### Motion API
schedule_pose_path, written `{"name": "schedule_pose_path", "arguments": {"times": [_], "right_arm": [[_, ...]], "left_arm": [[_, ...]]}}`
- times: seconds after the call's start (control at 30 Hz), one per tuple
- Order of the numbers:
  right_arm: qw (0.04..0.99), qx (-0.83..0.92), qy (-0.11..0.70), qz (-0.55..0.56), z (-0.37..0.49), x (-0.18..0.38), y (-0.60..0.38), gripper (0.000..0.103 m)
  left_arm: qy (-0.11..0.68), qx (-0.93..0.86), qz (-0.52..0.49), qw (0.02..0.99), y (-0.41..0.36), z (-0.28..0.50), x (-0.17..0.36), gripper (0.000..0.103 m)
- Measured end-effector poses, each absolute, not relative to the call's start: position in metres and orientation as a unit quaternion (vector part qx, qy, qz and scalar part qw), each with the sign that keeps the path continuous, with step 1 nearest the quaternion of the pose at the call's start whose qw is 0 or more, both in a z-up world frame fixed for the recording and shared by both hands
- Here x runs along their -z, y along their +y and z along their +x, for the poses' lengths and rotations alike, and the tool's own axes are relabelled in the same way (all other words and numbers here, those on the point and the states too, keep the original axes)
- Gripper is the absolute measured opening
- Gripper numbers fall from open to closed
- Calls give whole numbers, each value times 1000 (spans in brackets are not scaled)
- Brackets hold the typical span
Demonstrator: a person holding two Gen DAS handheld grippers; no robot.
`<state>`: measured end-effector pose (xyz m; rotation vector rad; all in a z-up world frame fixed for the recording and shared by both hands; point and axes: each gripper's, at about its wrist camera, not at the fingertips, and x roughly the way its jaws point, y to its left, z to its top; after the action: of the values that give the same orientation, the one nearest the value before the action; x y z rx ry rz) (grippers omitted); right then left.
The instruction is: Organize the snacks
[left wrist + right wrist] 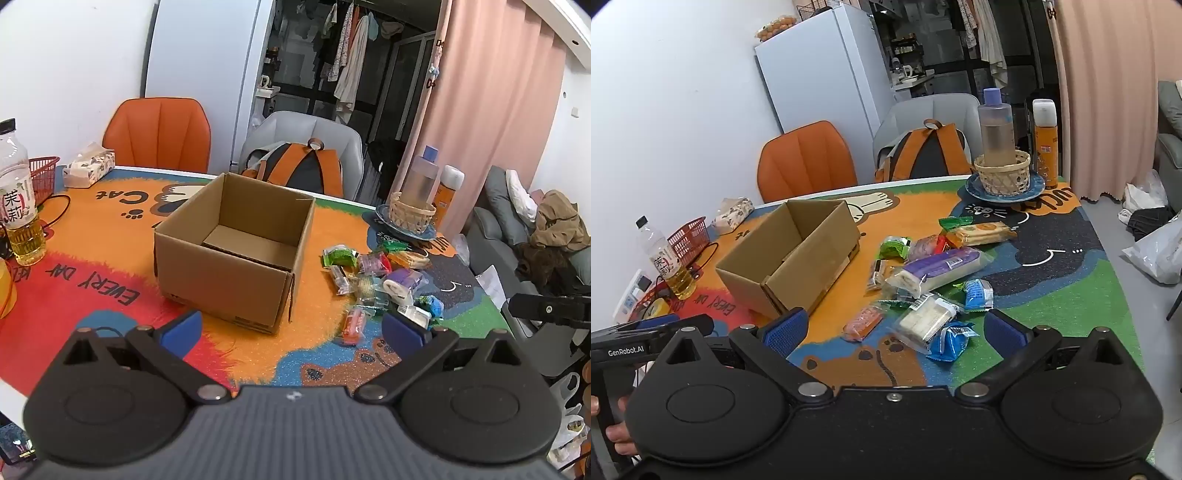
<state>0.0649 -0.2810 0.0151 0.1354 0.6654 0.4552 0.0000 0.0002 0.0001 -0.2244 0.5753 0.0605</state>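
Brown corrugated cardboard box (pixel 232 251) stands open and empty on the cartoon-printed table mat (pixel 110 258); all positions below refer to it. Wrapped snacks (pixel 923 280) lie heaped just right of the box, none inside. My left gripper (pixel 291 328) hovers at its near corner, jaws fully spread, holding nothing. My right gripper (pixel 897 332) hangs over the heap's near edge, equally wide, empty. Left of the box: clear tea bottle (pixel 18 195), red mesh basket (pixel 44 177). Beyond the snacks: woven basket (pixel 1003 173) on a blue plate (pixel 971 188).
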Motion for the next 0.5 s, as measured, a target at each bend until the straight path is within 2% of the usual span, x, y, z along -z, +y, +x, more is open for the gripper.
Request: {"name": "schedule_pose_path", "arguments": {"times": [0.5], "right_arm": [[917,-224,323,68,64,-13,-278,103]], "left_arm": [[282,-28,-105,953,-1,-1,-4,103]]}}
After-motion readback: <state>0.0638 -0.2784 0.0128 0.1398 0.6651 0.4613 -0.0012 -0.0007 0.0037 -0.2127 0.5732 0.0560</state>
